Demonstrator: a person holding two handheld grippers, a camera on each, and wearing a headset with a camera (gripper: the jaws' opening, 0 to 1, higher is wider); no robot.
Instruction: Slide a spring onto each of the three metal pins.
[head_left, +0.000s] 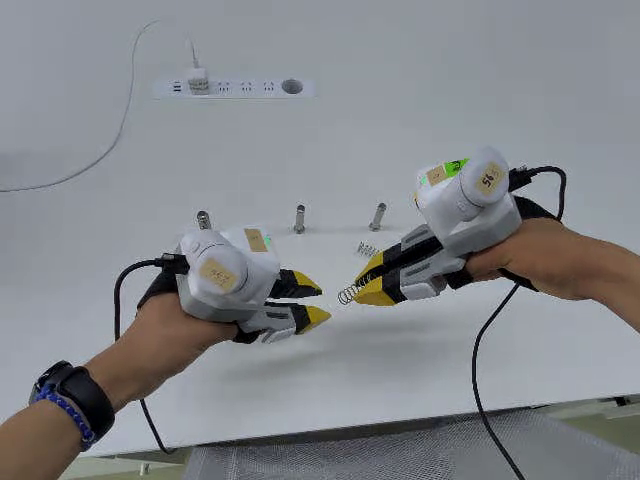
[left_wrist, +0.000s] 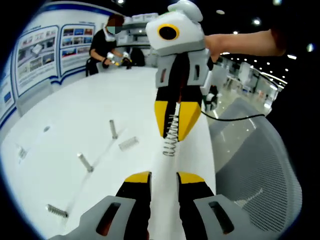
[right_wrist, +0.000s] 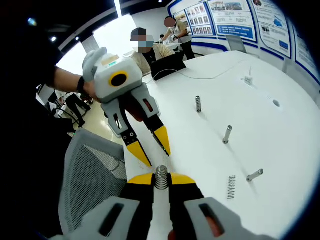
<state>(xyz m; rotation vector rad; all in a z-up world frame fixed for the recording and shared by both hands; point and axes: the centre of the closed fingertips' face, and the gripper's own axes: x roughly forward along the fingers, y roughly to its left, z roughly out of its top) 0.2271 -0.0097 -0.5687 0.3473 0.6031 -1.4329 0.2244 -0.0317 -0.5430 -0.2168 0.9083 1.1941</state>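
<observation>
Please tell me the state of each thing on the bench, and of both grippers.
left gripper: open, empty
right gripper: shut on held spring
left pin: fitted spring on it
middle pin: bare
right pin: bare
loose spring: lying on the table

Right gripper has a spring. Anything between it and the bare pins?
Nothing blocks the middle pin. A loose spring lies just before the right-hand pin; the open left gripper sits beside the held spring, off that line.
</observation>
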